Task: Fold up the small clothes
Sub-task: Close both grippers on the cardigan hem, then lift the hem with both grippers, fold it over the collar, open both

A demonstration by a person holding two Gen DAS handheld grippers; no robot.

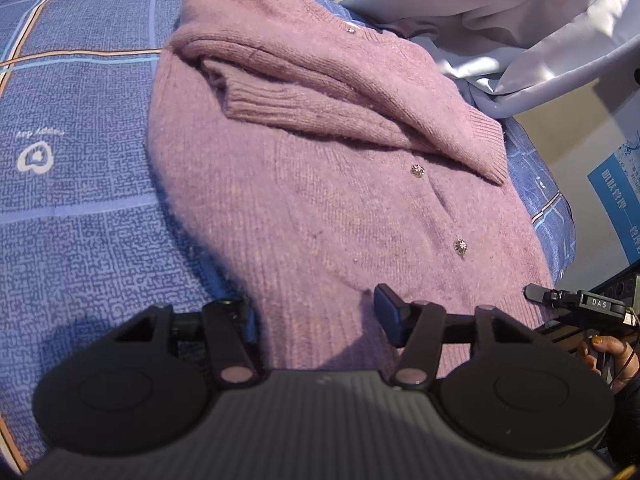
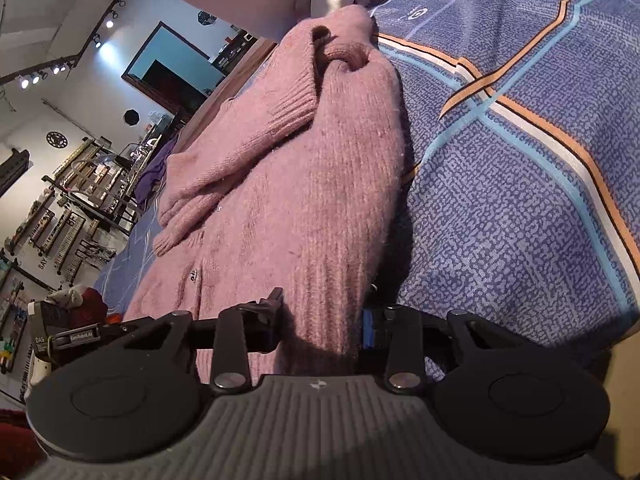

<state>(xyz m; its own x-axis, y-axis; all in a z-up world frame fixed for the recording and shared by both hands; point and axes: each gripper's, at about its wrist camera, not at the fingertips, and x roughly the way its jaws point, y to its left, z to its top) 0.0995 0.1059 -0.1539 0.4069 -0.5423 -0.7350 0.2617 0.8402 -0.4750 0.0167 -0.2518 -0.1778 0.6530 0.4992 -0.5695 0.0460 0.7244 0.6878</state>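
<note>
A mauve knit cardigan (image 1: 320,184) with small sparkly buttons lies on a blue patterned bedspread (image 1: 80,220), its sleeves folded across the chest. My left gripper (image 1: 316,316) sits at the near hem. The hem lies fairly flat between its half-closed jaws, and the pads do not visibly pinch it. In the right wrist view the cardigan (image 2: 288,184) stretches away from me, and my right gripper (image 2: 324,324) is at the other hem corner. There the knit stands up as a thick ridge that fills the gap, with both pads against it.
Pale grey fabric (image 1: 520,20) is heaped at the bed's far right. The right gripper (image 1: 576,304) and a hand (image 1: 608,352) show at the bed's edge. The left gripper's body (image 2: 72,336) shows low on the left, with a room of shelves (image 2: 72,200) behind it.
</note>
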